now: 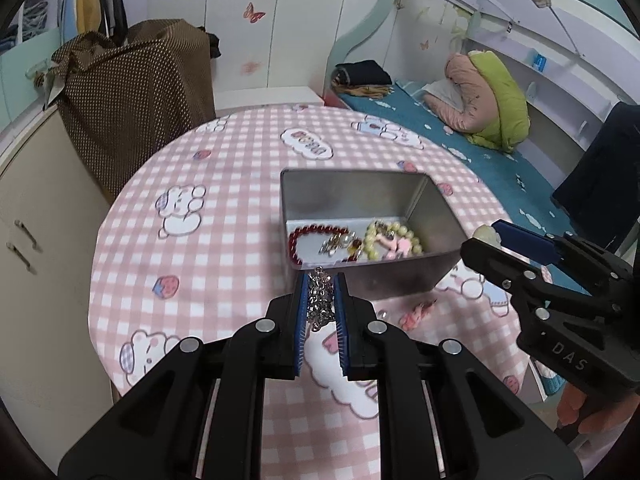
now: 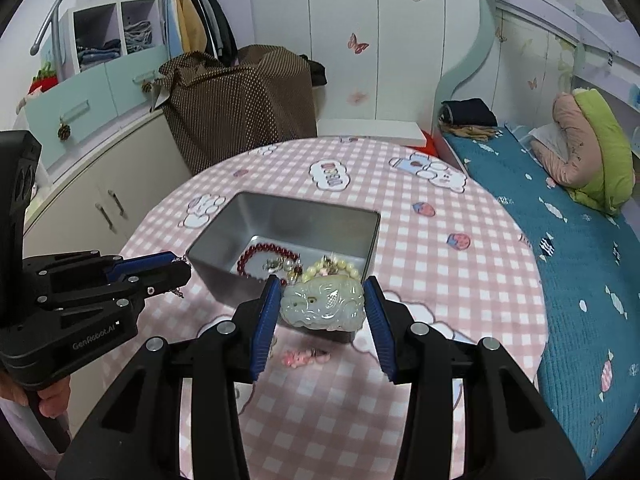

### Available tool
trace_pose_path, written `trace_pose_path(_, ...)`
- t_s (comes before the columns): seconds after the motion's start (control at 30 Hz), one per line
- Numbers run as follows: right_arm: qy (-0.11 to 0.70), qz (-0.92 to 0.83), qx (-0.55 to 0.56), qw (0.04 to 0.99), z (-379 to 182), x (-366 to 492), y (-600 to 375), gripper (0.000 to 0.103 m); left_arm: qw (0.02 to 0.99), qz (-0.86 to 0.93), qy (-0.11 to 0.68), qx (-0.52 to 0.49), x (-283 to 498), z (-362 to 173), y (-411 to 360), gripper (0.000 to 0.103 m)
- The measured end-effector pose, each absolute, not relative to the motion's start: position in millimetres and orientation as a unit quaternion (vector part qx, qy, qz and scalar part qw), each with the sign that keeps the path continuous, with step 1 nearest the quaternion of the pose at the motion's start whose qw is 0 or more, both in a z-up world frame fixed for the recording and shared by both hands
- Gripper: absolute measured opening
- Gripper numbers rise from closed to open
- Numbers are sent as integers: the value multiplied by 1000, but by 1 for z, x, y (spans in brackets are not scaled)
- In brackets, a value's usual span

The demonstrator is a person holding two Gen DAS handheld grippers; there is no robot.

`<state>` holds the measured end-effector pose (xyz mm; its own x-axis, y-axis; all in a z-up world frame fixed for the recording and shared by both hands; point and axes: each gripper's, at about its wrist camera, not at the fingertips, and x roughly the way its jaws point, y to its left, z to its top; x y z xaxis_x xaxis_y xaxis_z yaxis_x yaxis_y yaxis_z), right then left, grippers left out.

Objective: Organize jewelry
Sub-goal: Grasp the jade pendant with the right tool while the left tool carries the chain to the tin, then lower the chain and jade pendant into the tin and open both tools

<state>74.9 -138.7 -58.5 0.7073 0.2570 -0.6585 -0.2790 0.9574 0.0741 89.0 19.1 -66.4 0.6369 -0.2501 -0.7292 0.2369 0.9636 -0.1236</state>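
Landmark: open rectangular silver metal tin (image 1: 400,276) stood on the pink checked table (image 1: 224,184).
Left claw (image 1: 320,302): nearly closed, pinching a limp silver chain (image 1: 321,296) beside the tin's near wall.
Right claw (image 2: 323,312): half-spread, clamping a pale green carved jade pendant (image 2: 322,306) over the near rim.
Handling: pendant likely hard, slick, chippable; best held across its flanks.

Place: a home bedroom
Signs: bed (image 2: 576,240) with bedding (image 2: 592,152), wardrobe (image 2: 344,40) with butterfly stickers, hanging clothes (image 2: 200,20), drawers (image 2: 92,96)
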Motion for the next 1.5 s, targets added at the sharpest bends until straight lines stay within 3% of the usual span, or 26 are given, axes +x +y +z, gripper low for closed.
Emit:
trace_pose_path(0.33, 357, 146, -2, 923, -57, 102, -137, 41, 908, -142, 395, -19, 116, -51, 10, 13)
trace_pose_path(0.97, 372, 152, -4, 916, -64, 133, -132, 41, 892, -144, 429, -22, 156, -76, -2, 14)
trace_pose_path(1.03, 369, 147, -3, 918, -61, 131, -134, 44, 892, -143, 428, -21, 155, -75, -1, 14)
trace_pose_path(1.07, 367, 142, -2, 919, -60, 130, -135, 52, 892, -143, 428, -21, 155, -75, -1, 15)
trace_pose_path(1.13, 365, 128, -3, 922, -58, 130, -139, 62, 894, -137, 427, -17, 155, -74, 0, 25)
trace_pose_path(1.2, 364, 123, 0, 923, -57, 129, -144, 66, 895, -130, 426, -20, 154, -73, 3, 44)
trace_pose_path(1.43, 369, 101, 6, 924, -57, 128, -156, 71, 895, -135, 424, -26, 150, -68, 4, 48)
trace_pose_path(1.5, 366, 97, 7, 925, -56, 126, -157, 74, 897, -132, 421, -27, 148, -66, 5, 55)
